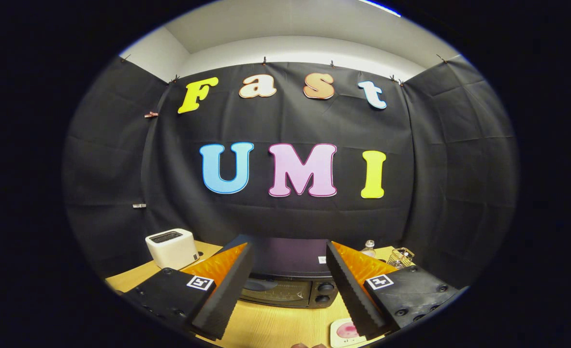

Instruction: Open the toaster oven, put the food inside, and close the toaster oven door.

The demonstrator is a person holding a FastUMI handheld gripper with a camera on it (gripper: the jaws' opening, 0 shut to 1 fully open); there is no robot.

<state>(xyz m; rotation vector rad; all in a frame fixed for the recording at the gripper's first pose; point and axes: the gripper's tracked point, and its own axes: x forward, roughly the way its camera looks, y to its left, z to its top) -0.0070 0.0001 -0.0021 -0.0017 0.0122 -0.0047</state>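
Black cloth walls close off the booth on three sides, and below them a pale wooden table (270,324) carries everything I have to work with. I hold the gripper (290,309) high and level, its jaws spread wide apart with nothing between them.

Straight ahead, beyond the fingers and framed in the gap between them, sits the black toaster oven with a glass door and two round knobs (287,285), set back toward the far edge of the table. Its door looks shut, so I judge the task has not begun. The oven's long axis runs across my line of approach, its front facing me squarely, knobs on the right end of the front.

Close to the near edge, just beside the right finger, lies a small white plate with a pink round piece of food (345,332), partly hidden by that finger. A white boxy toaster (171,248) stands toward the far left corner, and a small clear bottle (369,248) and a wire basket (401,257) toward the far right.

I cannot make out the door handle from here; I expect to descend and go forward for it.
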